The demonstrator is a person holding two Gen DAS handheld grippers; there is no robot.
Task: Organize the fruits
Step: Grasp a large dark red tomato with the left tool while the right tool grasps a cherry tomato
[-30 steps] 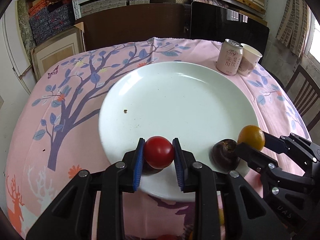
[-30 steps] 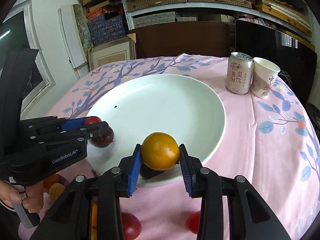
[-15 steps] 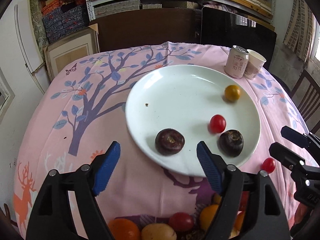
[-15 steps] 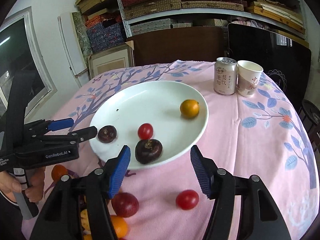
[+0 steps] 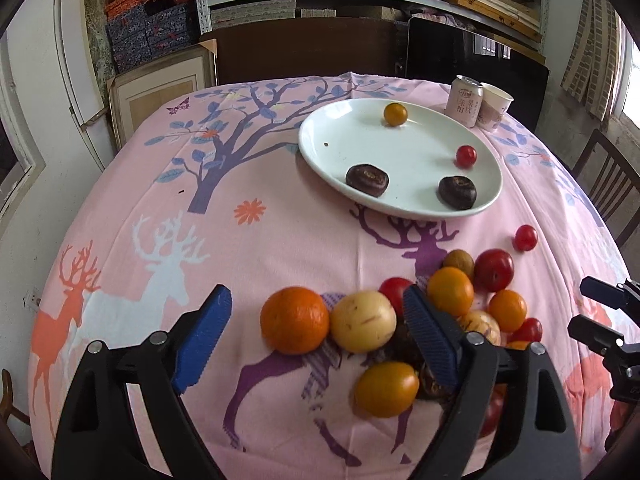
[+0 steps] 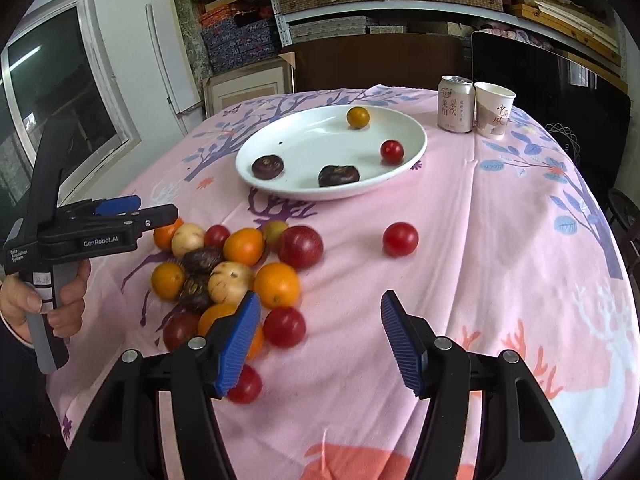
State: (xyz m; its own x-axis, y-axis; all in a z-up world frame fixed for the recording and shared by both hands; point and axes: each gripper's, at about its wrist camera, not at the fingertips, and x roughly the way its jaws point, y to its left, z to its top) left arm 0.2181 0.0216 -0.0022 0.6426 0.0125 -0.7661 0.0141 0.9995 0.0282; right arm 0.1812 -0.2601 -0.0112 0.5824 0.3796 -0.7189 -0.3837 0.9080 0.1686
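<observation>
- Both grippers have pulled back from the round white plate (image 6: 416, 138) since 0.5 s ago, and the loose fruit pile (image 6: 236, 268) now fills the foreground.
- Left gripper (image 5: 316, 338) hovers low over the pile, fingers spread wide, gripping nothing.
- Right gripper (image 6: 320, 340) hangs likewise agape above pink printed tablecloth (image 6: 500, 240).
- Right view alone shows the person's hand (image 6: 48, 300); 4 fruits lie on the plate.

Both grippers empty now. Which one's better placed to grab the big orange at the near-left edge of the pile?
Left. The left gripper is open with the big orange sitting between its fingers. The right gripper is open too, but faces bare tablecloth right of the pile.
</observation>
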